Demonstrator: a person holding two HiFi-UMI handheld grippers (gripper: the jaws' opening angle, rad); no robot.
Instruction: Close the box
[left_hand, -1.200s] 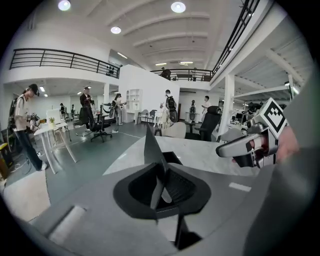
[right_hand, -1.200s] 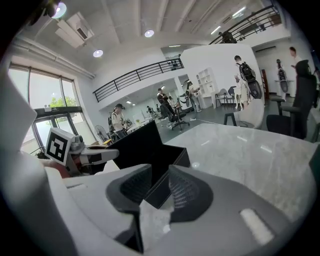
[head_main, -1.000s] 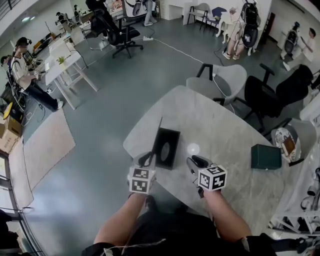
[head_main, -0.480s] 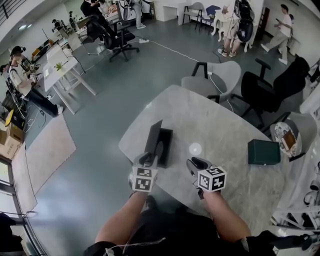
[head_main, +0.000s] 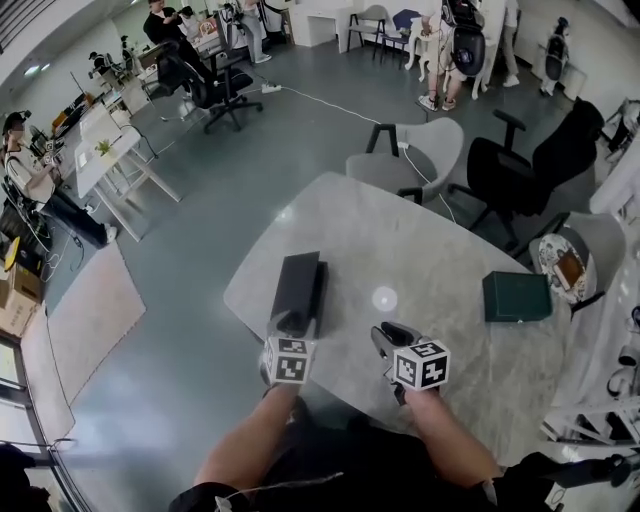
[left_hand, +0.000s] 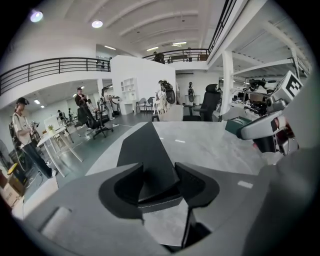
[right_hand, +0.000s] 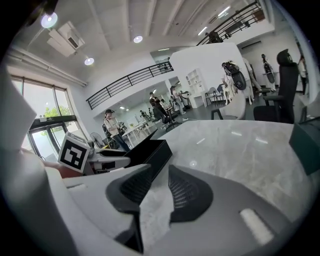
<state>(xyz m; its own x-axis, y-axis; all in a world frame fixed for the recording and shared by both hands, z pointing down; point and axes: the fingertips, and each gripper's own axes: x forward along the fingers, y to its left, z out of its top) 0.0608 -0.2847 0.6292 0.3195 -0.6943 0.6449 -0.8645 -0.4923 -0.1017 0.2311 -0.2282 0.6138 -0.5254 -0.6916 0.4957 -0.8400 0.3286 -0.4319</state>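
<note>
A long black box (head_main: 298, 285) lies on the grey marble table (head_main: 430, 260), near its left edge. Its lid (left_hand: 147, 155) is down over the body; whether it sits fully flush I cannot tell. My left gripper (head_main: 290, 322) is at the box's near end. Its jaws are opening, with the lid's near edge (left_hand: 156, 189) between them and the pads no longer pressing on it. My right gripper (head_main: 384, 336) hovers over the table to the right of the box, open with nothing between its fingers. From the right gripper view the box (right_hand: 150, 150) lies ahead on the left.
A dark green box (head_main: 515, 297) sits on the table's right side. Grey and black chairs (head_main: 420, 150) stand beyond the far edge, another chair (head_main: 575, 265) at the right. The table's left edge (head_main: 240, 290) is close to the black box.
The lid has swung from upright down onto the box. The left gripper's jaws have spread apart around the lid's edge. The right gripper has barely moved.
</note>
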